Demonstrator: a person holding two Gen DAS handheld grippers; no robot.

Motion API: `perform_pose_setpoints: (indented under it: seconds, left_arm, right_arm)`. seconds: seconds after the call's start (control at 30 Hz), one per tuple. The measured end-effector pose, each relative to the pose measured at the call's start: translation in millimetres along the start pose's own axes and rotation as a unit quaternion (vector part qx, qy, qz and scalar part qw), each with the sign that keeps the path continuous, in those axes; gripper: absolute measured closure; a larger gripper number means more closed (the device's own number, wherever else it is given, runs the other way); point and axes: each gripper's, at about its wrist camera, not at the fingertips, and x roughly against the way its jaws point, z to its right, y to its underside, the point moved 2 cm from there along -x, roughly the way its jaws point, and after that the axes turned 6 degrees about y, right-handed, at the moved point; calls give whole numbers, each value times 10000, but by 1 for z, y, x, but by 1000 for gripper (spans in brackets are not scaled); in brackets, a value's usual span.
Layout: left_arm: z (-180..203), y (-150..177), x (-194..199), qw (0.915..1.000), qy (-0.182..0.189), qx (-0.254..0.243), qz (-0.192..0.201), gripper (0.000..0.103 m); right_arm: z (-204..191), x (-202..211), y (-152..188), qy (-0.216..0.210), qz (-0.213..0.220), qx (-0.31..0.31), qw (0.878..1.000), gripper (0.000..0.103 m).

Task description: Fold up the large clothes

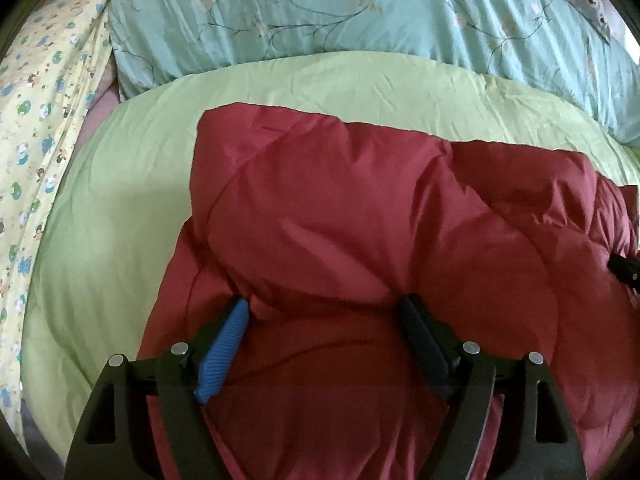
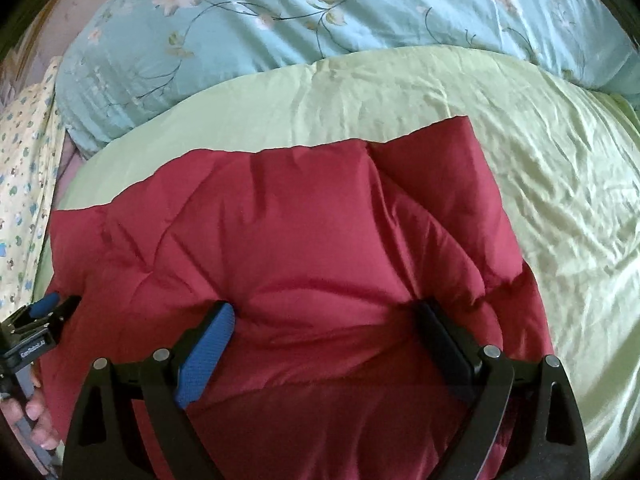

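A dark red padded garment [image 1: 360, 216] lies folded on a light green quilt [image 1: 120, 200], its far edge straight across the quilt. My left gripper [image 1: 323, 302] stands wide, and a thick bulge of the red fabric fills the space between its blue and black pads, which dent it. My right gripper [image 2: 325, 306] grips the same garment [image 2: 280, 232] near its right side in the same way, with creases running out from both pads. In the right wrist view the left gripper [image 2: 48, 308] shows at the garment's left edge, held by a person's hand [image 2: 36, 412].
A teal floral quilt [image 1: 360, 12] is bunched along the far side. A yellow patterned sheet [image 1: 36, 120] lies at the left. Bare green quilt [image 2: 560, 200] spreads to the right of the garment.
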Motion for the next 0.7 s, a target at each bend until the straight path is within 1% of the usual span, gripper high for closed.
perform_pose_setpoints:
  seconds: [0.2,0.23,0.3,0.37,0.43,0.5,0.57,0.6,0.7]
  left_arm:
    - [2,-2,-11,10000,-47,-9,-27,21]
    - [2,-3,-12,10000,-45,-14,-25,21]
    - [3,-2,-12,10000,-48,-19,-20,21]
    - [3,-1,-11,10000,-56,-23,-13,21]
    - [3,0,-10,10000,-54,-11,-5,21]
    - [3,3,-4,10000,-44,3,-2,22]
    - [1,6,5,10000,18,24,15,22]
    - [0,8,13,10000,70,30,55,22]
    - [0,21,40,9996,176,-49,221,23]
  right_arm:
    - [-1,1,-1,33,11,-43,10000,10]
    - [-3,6,-1,76,74,-31,9999,13]
    - [-11,30,2,201,357,89,9991,16]
    - [-23,57,10,81,646,254,9976,16]
    - [-33,75,20,-37,779,385,9962,15]
    - [-42,78,32,-186,654,532,9963,15]
    - [-45,67,42,-177,435,604,9971,15]
    - [-45,60,46,-108,367,633,9973,15]
    - [-40,50,49,-132,347,591,9976,15]
